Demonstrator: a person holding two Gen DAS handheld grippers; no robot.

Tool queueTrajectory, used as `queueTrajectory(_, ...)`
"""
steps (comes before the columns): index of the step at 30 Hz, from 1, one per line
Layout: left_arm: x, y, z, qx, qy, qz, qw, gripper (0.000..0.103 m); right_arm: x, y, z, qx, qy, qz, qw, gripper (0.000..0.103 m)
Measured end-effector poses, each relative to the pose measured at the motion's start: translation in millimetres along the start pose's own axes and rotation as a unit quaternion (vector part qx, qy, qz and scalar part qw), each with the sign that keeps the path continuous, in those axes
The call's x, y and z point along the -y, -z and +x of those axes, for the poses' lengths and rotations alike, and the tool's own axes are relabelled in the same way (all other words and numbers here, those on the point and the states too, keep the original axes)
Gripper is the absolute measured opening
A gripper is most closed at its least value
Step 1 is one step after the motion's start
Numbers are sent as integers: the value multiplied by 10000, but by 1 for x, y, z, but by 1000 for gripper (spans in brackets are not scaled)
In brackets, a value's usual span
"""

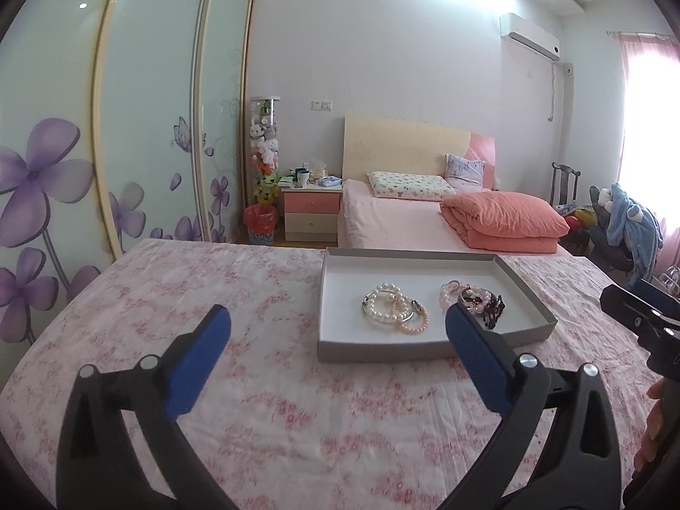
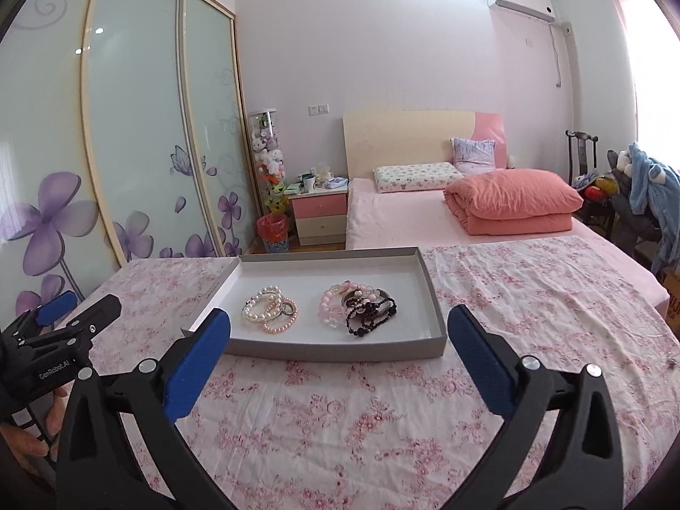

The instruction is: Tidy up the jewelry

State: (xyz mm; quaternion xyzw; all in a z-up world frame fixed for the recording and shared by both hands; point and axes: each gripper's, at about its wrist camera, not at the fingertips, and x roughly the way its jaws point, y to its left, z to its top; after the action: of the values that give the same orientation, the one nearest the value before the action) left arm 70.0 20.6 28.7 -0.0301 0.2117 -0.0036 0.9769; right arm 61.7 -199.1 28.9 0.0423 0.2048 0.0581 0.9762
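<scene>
A shallow grey tray [image 1: 425, 346] [image 2: 340, 346] with a white inside lies on the floral cloth. In it sit two heaps of bracelets: white and peach pearl ones [image 1: 395, 308] [image 2: 270, 308] on the left, pink and dark bead ones [image 1: 471, 299] [image 2: 359, 308] on the right. My left gripper [image 1: 338, 323] is open and empty, held just short of the tray's near left side. My right gripper [image 2: 340, 327] is open and empty in front of the tray. The left gripper's body also shows in the right wrist view [image 2: 63, 331].
The floral cloth [image 1: 276, 403] [image 2: 361, 425] covers the surface. Behind are a pink bed [image 1: 403, 221] with a folded quilt [image 1: 505, 221], a nightstand [image 1: 312, 212], a red bin [image 1: 260, 223], a sliding wardrobe [image 1: 148, 127], and a chair with clothes [image 1: 629, 221].
</scene>
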Motion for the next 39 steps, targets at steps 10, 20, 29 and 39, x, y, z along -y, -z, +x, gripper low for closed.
queueTrajectory(10,-3,17,-32,308,-164,24,9994,99,-2,16,-27,250,36,17,9997,101)
queueTrajectory(20,2,33,-42,250,-91,119,9996,99,-11,38,-32,284,4,-177,9994,101)
queueTrajectory(29,2,38,-42,240,-128,141,9995,99,-5,42,-32,244,9,-46,9997,101)
queueTrajectory(39,2,39,-42,280,-121,161,9994,99,-5,42,-33,254,-2,-30,9997,101)
